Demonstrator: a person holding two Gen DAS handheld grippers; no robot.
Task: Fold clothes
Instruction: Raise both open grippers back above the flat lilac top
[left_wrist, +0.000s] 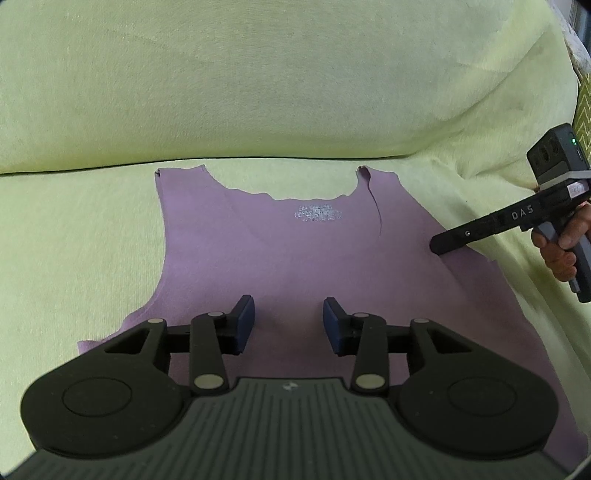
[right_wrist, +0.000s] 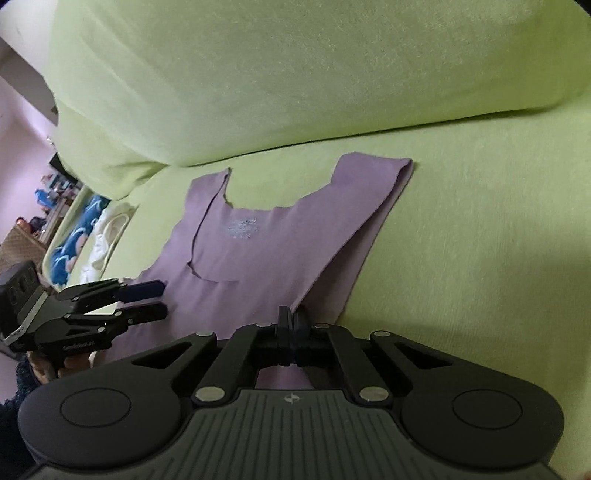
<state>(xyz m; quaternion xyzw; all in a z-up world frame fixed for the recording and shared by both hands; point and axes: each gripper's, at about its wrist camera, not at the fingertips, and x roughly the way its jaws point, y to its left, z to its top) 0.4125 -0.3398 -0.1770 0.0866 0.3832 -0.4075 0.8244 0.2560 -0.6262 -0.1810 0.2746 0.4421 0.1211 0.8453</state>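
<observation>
A purple sleeveless top (left_wrist: 280, 251) lies flat on a lime-green sofa seat (left_wrist: 74, 258), neckline toward the backrest. It also shows in the right wrist view (right_wrist: 258, 258), with its right side folded in over the body. My left gripper (left_wrist: 289, 321) is open and empty, hovering over the top's lower middle; it also shows in the right wrist view (right_wrist: 147, 299). My right gripper (right_wrist: 293, 325) is shut on the top's right edge at the fold; it also shows in the left wrist view (left_wrist: 439, 245).
The green sofa backrest (left_wrist: 295, 74) rises just behind the top. In the right wrist view a blue-and-white patterned cloth (right_wrist: 70, 236) and room clutter lie beyond the sofa's left end.
</observation>
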